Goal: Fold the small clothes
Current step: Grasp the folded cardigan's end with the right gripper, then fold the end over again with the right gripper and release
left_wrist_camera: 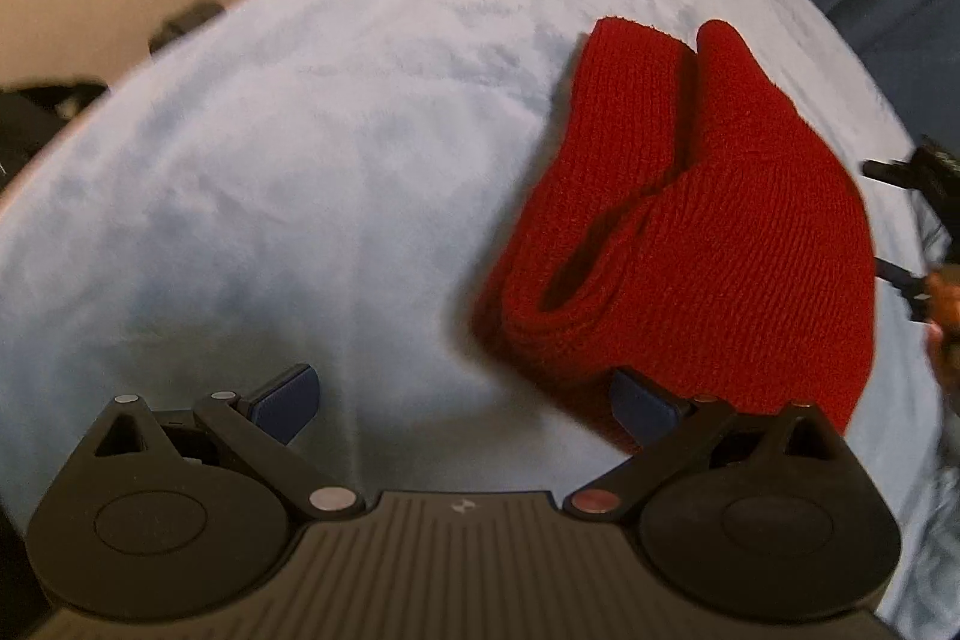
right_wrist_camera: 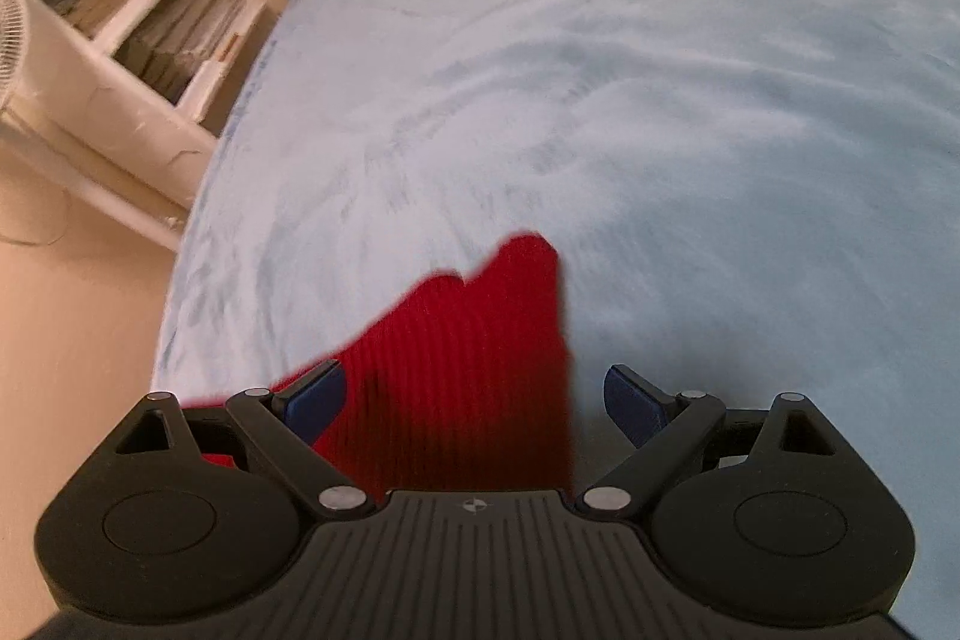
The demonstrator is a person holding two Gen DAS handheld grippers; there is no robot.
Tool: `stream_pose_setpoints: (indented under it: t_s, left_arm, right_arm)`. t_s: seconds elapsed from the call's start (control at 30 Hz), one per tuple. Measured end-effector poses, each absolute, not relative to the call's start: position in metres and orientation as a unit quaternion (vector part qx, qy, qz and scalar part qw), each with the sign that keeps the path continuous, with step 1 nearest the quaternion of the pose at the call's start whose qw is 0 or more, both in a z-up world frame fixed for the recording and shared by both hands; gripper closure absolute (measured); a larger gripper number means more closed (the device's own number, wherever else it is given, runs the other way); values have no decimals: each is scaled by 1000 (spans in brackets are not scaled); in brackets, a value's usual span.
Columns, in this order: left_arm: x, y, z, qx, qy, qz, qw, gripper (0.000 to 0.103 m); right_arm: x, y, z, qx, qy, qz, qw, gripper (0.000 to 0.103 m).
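My red knitted garment (left_wrist_camera: 690,232) lies folded over in layers on the pale blue plush bed cover (left_wrist_camera: 300,190), so one fold looks done. My left gripper (left_wrist_camera: 468,394) and right gripper (right_wrist_camera: 474,400) hover spread wide, holding nothing; tidying may remain.

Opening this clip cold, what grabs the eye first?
The red knit garment, folded into thick layers, lies on the pale blue blanket, vivid against it. Both the left gripper and the right gripper hang open over the bed, holding nothing. A white shelf unit stands beside the bed.
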State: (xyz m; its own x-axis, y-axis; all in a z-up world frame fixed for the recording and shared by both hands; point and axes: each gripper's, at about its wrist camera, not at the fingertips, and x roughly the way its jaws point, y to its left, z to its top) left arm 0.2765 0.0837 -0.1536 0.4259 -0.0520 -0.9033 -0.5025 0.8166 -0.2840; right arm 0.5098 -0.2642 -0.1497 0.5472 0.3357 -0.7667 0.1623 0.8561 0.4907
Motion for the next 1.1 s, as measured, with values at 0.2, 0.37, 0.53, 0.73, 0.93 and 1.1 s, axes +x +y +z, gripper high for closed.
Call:
stream_pose_setpoints:
  t_s: [0.2,0.37,0.53,0.73,0.93,1.1]
  left_arm:
    - [291,92,-169,-311,505,151,791,0]
    - [302,95,-153,-314,477,116,812,64]
    - [365,121,-140,-248,498,68,828,66]
    - [534,102,-135,-109,563,-71,816,65]
    - [561,36,-129,6,565,-90,820,52]
    - [532,49,-120,72,517,-1,853,0]
  right_arm:
    - [561,-222,-171,173,515,45,838,21]
    - [557,-212,-172,99,529,64,840,71]
    - [510,-262,-161,141,527,33,838,77]
    - [327,-316,-180,338,482,-62,806,77]
    - [232,-270,-202,423,436,-119,785,77]
    - [244,-289,-202,452,455,-128,756,60]
